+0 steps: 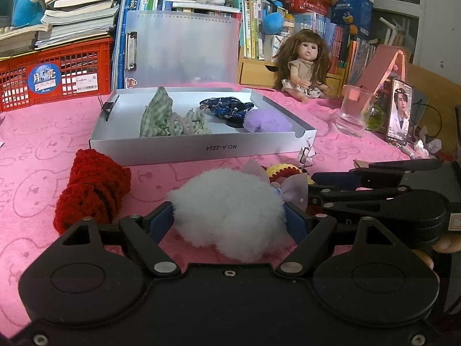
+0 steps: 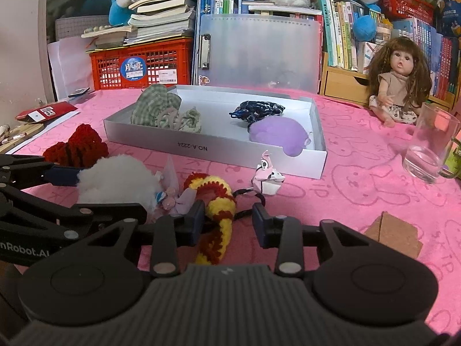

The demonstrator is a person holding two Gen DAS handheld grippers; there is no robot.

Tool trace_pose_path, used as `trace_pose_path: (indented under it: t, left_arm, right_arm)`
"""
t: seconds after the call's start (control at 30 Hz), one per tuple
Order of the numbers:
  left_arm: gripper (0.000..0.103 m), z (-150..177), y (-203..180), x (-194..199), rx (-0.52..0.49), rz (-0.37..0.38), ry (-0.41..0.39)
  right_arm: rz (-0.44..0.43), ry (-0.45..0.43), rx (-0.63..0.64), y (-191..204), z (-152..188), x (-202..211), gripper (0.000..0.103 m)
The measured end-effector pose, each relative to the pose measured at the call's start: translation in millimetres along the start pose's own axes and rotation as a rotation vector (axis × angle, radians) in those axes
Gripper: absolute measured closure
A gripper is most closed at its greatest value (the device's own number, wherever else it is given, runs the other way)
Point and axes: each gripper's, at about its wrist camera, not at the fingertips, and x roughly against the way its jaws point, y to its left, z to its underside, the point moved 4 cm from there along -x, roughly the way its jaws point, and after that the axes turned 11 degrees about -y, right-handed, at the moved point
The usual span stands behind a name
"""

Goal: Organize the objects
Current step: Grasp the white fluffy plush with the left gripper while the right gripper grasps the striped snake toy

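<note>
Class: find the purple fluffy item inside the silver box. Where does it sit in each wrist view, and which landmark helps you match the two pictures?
Left wrist: purple fluffy item, box's near right corner, right of centre.
Right wrist: purple fluffy item, same corner, right of centre.
Shared landmark: doll seated behind, to the right.

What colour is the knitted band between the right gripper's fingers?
Yellow with red stripes, clearest in the right wrist view.

The table's pink rabbit-print cloth point(image 2: 360, 178) carries an open grey box point(image 2: 213, 150), red knitted piece point(image 2: 76, 145), white fluffy pompom point(image 1: 227, 216), yellow-and-red crocheted band point(image 2: 219, 201), folded paper figure point(image 2: 266, 177), glass point(image 2: 432, 144), doll point(image 2: 396, 86) and brown card point(image 2: 394, 236).
</note>
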Motion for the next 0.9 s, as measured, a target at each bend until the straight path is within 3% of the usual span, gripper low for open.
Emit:
trace_pose_path:
  t: [0.5, 0.7, 0.77, 0.9]
  left_arm:
    - [0.022, 3, 2, -7, 0.015, 0.003, 0.020]
    - [0.036, 1, -2, -4, 0.004, 0.002, -0.001]
    - [0.036, -1, -1, -2, 0.008, -0.001, -0.017]
    - [0.037, -8, 4, 3, 0.030, -0.013, -0.042]
  right_arm:
    - [-0.008, 0.002, -0.010, -1, 1, -1, 0.061]
    - [-0.007, -0.008, -0.007, 0, 1, 0, 0.061]
    - [-0.016, -0.009, -0.013, 0, 0, 1, 0.076]
    - [-0.015, -0.033, 0.000, 4, -4, 7, 0.079]
